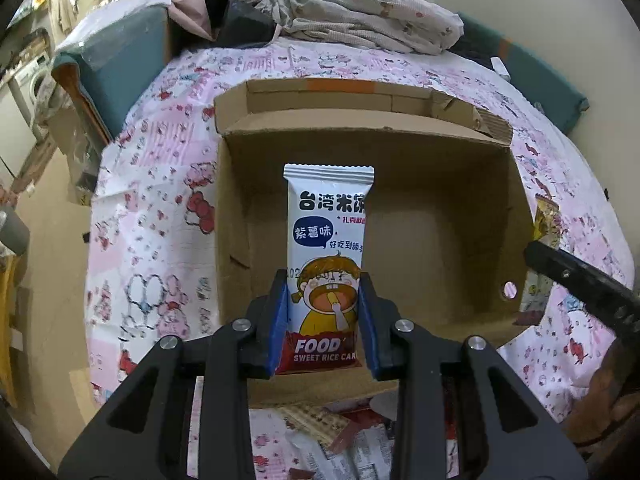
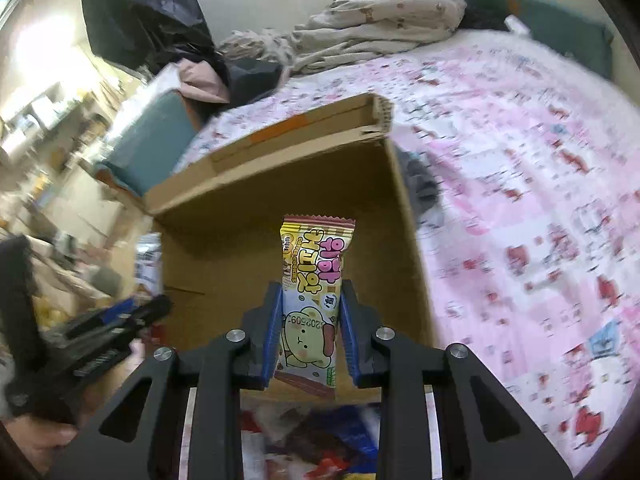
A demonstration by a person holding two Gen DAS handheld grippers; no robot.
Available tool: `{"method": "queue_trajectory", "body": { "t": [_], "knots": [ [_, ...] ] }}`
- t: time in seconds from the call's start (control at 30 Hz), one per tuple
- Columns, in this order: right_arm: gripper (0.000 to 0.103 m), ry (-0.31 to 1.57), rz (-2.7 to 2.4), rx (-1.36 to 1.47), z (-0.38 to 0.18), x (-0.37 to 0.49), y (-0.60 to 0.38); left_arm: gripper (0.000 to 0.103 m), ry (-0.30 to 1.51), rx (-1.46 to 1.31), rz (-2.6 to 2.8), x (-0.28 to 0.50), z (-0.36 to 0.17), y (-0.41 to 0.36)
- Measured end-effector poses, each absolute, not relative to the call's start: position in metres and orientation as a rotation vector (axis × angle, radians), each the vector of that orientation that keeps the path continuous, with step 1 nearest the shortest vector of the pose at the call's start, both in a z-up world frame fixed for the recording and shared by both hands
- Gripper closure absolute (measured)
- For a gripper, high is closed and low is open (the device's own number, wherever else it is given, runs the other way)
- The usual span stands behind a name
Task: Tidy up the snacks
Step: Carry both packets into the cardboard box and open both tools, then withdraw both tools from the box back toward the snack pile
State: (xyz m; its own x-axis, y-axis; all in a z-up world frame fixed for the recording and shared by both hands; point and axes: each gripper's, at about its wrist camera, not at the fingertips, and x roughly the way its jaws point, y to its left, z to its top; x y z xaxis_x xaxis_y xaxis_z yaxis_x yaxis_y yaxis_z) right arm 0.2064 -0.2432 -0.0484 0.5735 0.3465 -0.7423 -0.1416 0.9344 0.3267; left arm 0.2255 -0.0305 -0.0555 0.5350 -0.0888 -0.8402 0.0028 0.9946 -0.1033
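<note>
My left gripper (image 1: 324,312) is shut on a white sweet rice cake packet (image 1: 328,240) with a cartoon child, held upright over the open cardboard box (image 1: 440,248). The box's inside looks bare. My right gripper (image 2: 308,328) is shut on a yellow-and-pink cookie packet (image 2: 316,280) with a bear, held over the same cardboard box (image 2: 224,248) near its right wall. In the left wrist view the right gripper's black arm (image 1: 580,284) shows at the box's right side. The left gripper (image 2: 108,328) shows blurred at the left of the right wrist view.
The box stands on a bed with a pink cartoon sheet (image 1: 160,200). Several loose snack packets (image 1: 340,436) lie before the box's near wall. Another packet (image 1: 548,224) lies right of the box. Crumpled bedding (image 1: 360,8) and a teal cushion (image 1: 120,60) sit behind.
</note>
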Motion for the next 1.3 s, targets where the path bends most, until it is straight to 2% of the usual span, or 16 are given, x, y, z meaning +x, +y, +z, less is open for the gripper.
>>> {"method": "queue_trajectory", "body": {
  "t": [0.87, 0.93, 0.97, 1.0, 1.03, 1.1, 1.13, 1.2, 1.3],
  "knots": [
    [0.072, 0.988, 0.343, 0.179, -0.073, 0.208, -0.220, 0.074, 1.018, -0.109, -0.049, 0.227, -0.066, -0.035],
    [0.071, 0.993, 0.350, 0.187, -0.073, 0.209, -0.220, 0.069, 1.020, -0.110, -0.048, 0.227, -0.066, -0.035],
    [0.071, 0.992, 0.350, 0.192, -0.072, 0.209, -0.221, 0.060, 1.018, -0.107, -0.042, 0.226, -0.065, -0.035],
    [0.068, 0.989, 0.351, 0.195, -0.072, 0.209, -0.221, 0.049, 1.011, -0.101, -0.031, 0.225, -0.063, -0.034],
    [0.064, 0.985, 0.351, 0.196, -0.071, 0.209, -0.221, 0.045, 1.002, -0.097, -0.024, 0.224, -0.061, -0.034],
    [0.027, 0.963, 0.347, 0.210, -0.067, 0.208, -0.224, 0.031, 0.989, -0.100, -0.030, 0.223, -0.058, -0.033],
    [0.021, 0.937, 0.337, 0.215, -0.064, 0.206, -0.226, 0.028, 0.982, -0.105, -0.038, 0.222, -0.057, -0.033],
    [0.019, 0.912, 0.331, 0.210, -0.059, 0.204, -0.227, 0.024, 0.974, -0.104, -0.039, 0.221, -0.054, -0.032],
    [0.019, 0.895, 0.333, 0.220, -0.053, 0.202, -0.229, 0.024, 0.960, -0.106, -0.040, 0.220, -0.051, -0.031]
  ]
}}
